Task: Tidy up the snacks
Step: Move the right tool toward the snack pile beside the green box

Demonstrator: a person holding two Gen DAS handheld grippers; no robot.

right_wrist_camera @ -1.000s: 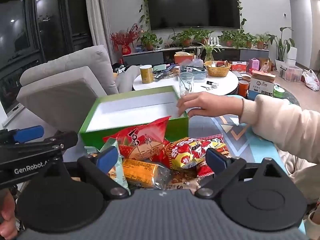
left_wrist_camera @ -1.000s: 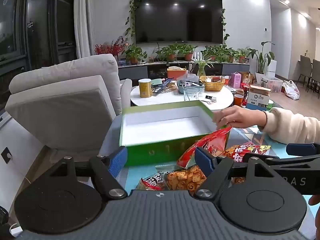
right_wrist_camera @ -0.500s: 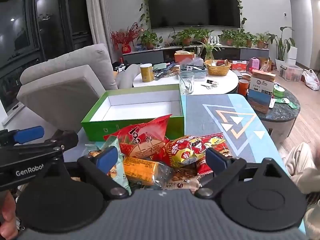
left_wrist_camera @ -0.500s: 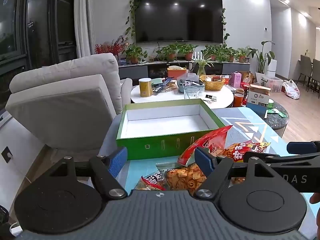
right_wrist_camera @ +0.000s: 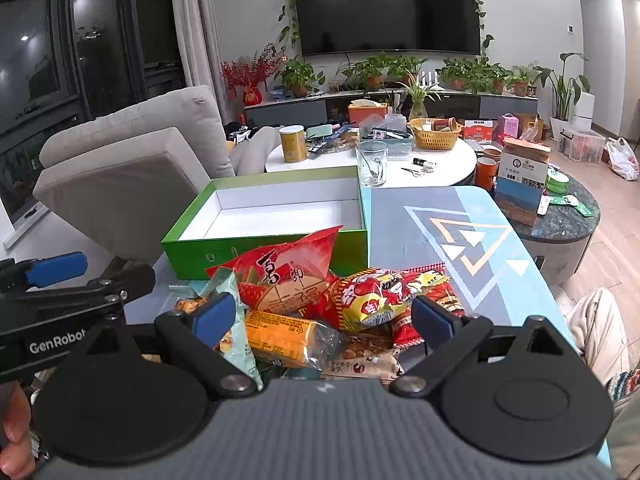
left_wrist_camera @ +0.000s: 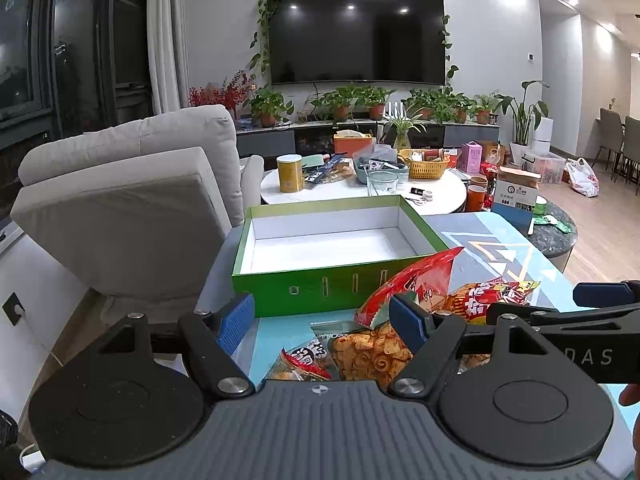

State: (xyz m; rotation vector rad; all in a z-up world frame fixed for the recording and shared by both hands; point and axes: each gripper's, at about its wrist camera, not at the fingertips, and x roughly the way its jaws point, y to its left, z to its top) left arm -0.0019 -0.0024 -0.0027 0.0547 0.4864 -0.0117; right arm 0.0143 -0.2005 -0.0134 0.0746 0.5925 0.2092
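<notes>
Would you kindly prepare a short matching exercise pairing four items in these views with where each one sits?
Things:
1. green box
2. glass mug
3. orange snack packet
4. yellow wicker basket

Places:
a. between the right gripper's open fingers
b. far side of the white round table
c. empty, behind the snack pile
d. white table's near edge, just past the box

Pairs: 1-c, 2-d, 3-a, 4-b

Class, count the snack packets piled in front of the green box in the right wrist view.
5 clearly show: red strawberry bag nearest the box, red-yellow packet to its right, orange packet in the middle, pale teal packet left, beige packet underneath. More may be hidden.
</notes>
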